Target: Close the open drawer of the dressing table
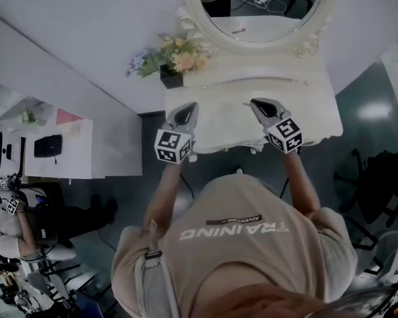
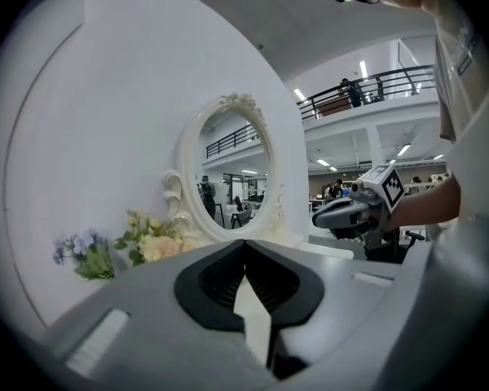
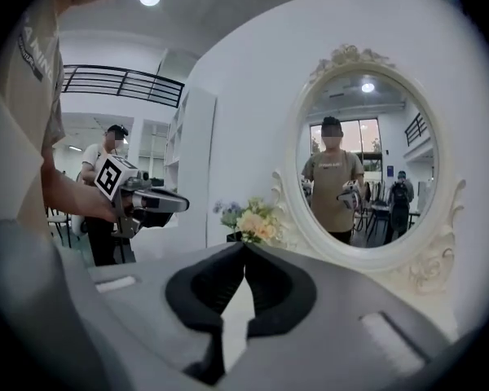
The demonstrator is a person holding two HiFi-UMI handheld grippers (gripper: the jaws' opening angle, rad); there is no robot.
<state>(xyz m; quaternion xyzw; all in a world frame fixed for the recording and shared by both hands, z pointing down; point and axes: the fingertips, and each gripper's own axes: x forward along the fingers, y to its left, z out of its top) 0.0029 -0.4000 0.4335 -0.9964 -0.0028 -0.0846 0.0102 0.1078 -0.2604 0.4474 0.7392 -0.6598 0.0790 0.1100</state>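
Note:
The white dressing table (image 1: 315, 105) stands against the wall with an oval mirror (image 1: 259, 28) on top. Its front edge with small knobs (image 1: 255, 150) faces me; from the head view I cannot tell whether a drawer stands out. My left gripper (image 1: 188, 108) hovers over the left part of the tabletop, and my right gripper (image 1: 257, 103) over the middle right. Both are shut on nothing: the left gripper (image 2: 244, 247) and the right gripper (image 3: 244, 249) each show their tips meeting. Each gripper view also shows the other gripper held level in the air.
A flower bouquet in a black pot (image 1: 172, 61) sits at the table's back left corner. A low white desk (image 1: 73, 148) with a black device is to the left, and a seated person (image 1: 13, 224) is beyond it. Dark floor lies below the table.

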